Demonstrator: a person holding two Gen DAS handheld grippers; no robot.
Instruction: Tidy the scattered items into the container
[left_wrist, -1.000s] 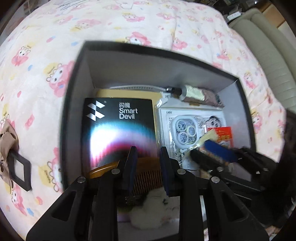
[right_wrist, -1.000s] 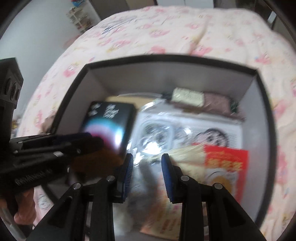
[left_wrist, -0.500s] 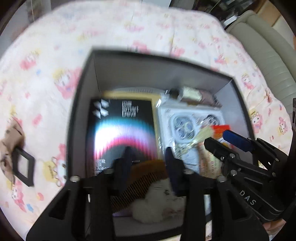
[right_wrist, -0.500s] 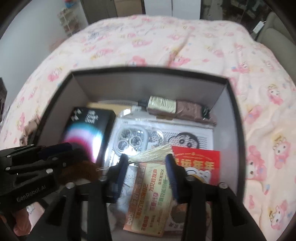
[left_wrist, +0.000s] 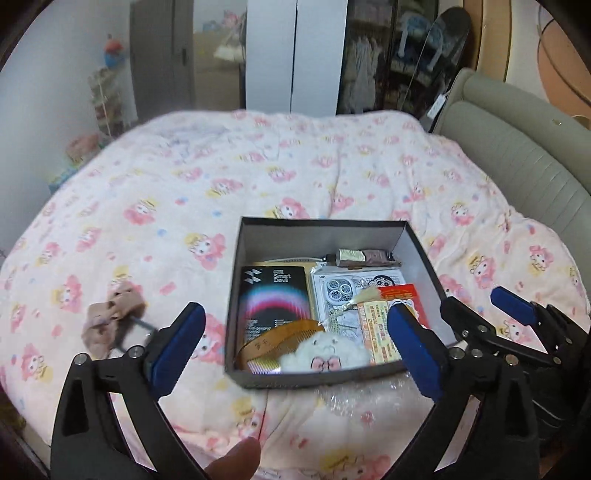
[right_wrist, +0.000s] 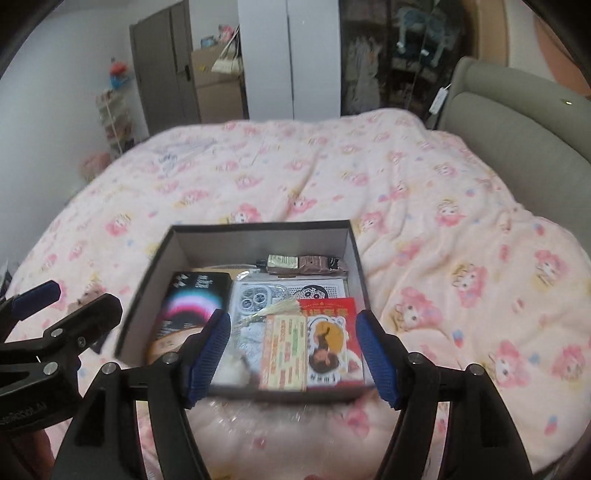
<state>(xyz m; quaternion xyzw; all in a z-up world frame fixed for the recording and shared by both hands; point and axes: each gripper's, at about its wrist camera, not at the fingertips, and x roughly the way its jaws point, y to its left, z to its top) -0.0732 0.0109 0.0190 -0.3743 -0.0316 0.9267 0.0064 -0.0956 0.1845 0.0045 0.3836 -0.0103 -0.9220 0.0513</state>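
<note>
A dark box (left_wrist: 321, 380) sits on the pink quilt (left_wrist: 221, 177). In it lie a black Smart Devil pack (left_wrist: 275, 295), an amber comb (left_wrist: 280, 338), a white plush (left_wrist: 325, 354), a phone-case pack (left_wrist: 340, 291), a tasselled bookmark (right_wrist: 282, 350), a red envelope (right_wrist: 332, 343) and a brown tube (left_wrist: 364, 256). My left gripper (left_wrist: 295, 347) hangs above the box's near edge, its jaws opening with nothing held. My right gripper (right_wrist: 293, 354) hangs beside it, jaws also opening and empty. A beige bow clip (left_wrist: 110, 317) lies on the quilt left of the box.
Clear bubble wrap (left_wrist: 354, 398) lies on the quilt just in front of the box. A padded grey-green headboard (left_wrist: 517, 147) runs along the right. A person's fingertip (left_wrist: 232, 458) shows at the bottom edge. Wardrobes and shelves stand beyond the bed.
Both grippers have lifted up and back out of the box and their jaws have spread wide. The comb, plush and bookmark stay in the box.
</note>
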